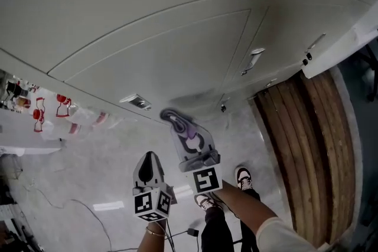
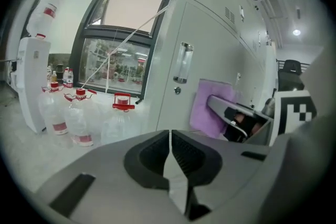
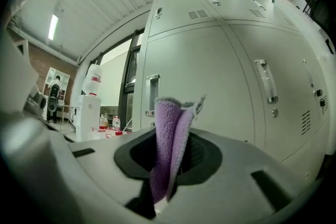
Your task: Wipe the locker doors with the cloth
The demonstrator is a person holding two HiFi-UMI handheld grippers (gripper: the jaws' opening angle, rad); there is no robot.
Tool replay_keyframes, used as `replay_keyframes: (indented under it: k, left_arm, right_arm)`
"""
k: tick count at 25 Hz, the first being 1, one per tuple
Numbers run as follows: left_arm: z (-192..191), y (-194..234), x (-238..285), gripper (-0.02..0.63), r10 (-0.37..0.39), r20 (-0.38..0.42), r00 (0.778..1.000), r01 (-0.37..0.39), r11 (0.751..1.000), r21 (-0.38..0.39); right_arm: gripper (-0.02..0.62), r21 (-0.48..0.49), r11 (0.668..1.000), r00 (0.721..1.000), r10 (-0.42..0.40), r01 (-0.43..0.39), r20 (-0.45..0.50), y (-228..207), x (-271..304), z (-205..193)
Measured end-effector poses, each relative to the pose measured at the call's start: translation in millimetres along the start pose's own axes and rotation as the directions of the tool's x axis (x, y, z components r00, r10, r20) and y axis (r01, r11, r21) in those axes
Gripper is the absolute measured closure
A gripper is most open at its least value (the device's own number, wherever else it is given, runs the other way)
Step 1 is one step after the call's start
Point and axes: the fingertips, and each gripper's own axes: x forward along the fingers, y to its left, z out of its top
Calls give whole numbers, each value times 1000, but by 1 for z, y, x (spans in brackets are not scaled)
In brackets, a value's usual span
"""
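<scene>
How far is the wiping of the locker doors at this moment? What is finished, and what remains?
Done: the purple cloth is taken up and clamped in the right gripper. In hand: it appears pressed against a lower locker door. The left gripper is shut and empty. Left: no wiped or wet marks show, so how many doors remain cannot be told.

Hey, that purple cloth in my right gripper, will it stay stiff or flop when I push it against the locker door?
Probably floppy: the cloth folds over on itself above the right gripper, which is shut on it. Its fuzzy pile suggests it is light and unlikely to slip out. Pressed on the locker door, it would likely flatten and bunch.
</scene>
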Motion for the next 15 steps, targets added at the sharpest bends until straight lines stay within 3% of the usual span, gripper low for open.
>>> replay_keyframes:
  k: [6,15]
  left_arm:
    - [-13,34,4,589,41,21,999,-41,999,3]
    - [-7,46,17,589,65,63,996,-65,998,-10]
  right_arm:
    - [528,-12,998,998,60,-60,14,36,27,-15]
    - [528,-32,994,994,106,-106,10,57,47,-33]
